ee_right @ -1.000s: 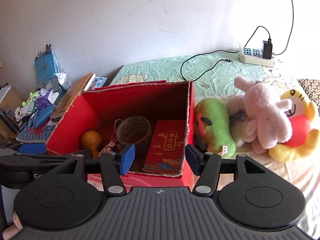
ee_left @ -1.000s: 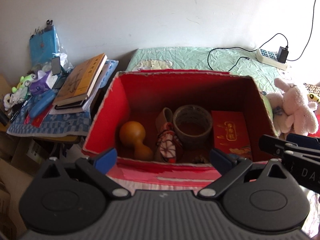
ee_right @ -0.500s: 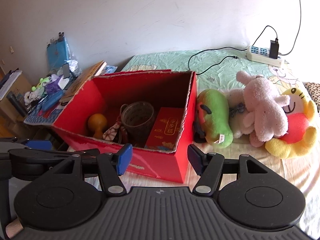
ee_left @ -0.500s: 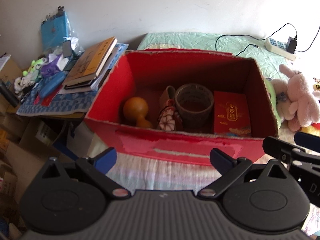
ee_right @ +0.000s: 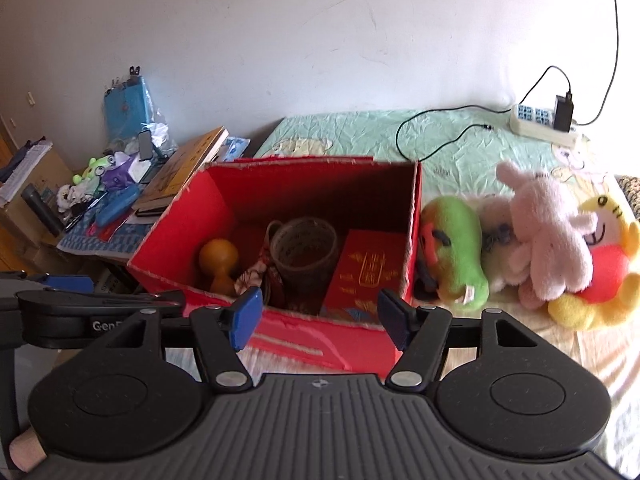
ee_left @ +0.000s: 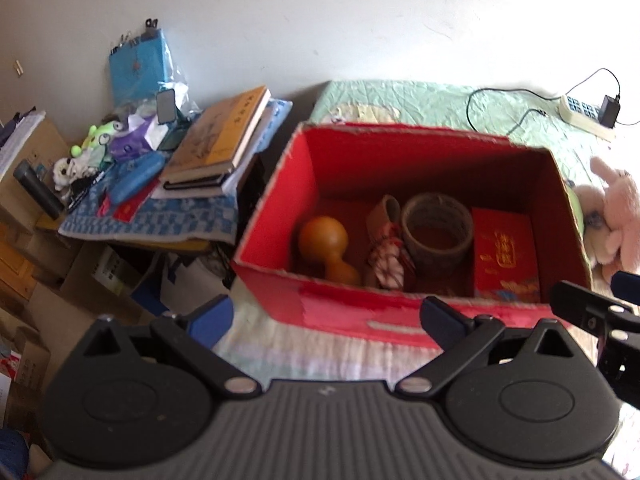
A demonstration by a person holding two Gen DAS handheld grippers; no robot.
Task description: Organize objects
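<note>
A red cardboard box [ee_left: 332,304] [ee_right: 320,344] stands open on the bed. Inside lie an orange gourd [ee_left: 326,246] [ee_right: 219,258], a roll of brown tape [ee_left: 435,232] [ee_right: 303,249], a red gift packet [ee_left: 505,252] [ee_right: 366,274] and a small red-and-white cloth piece [ee_left: 387,262]. My left gripper [ee_left: 326,316] is open and empty, in front of the box's near wall. My right gripper [ee_right: 318,314] is also open and empty, just short of the box's near edge. Part of the right gripper [ee_left: 592,308] shows at the right in the left wrist view.
Plush toys [ee_right: 536,232] lie on the bed right of the box: green, pink and yellow. A power strip [ee_right: 540,120] with cable rests at the back. Left of the bed, a cluttered side table [ee_left: 160,208] holds books [ee_left: 220,136] and small items.
Both grippers have drawn back and risen from the box; it looks smaller and farther. The right jaws stand slightly wider than a second ago.
</note>
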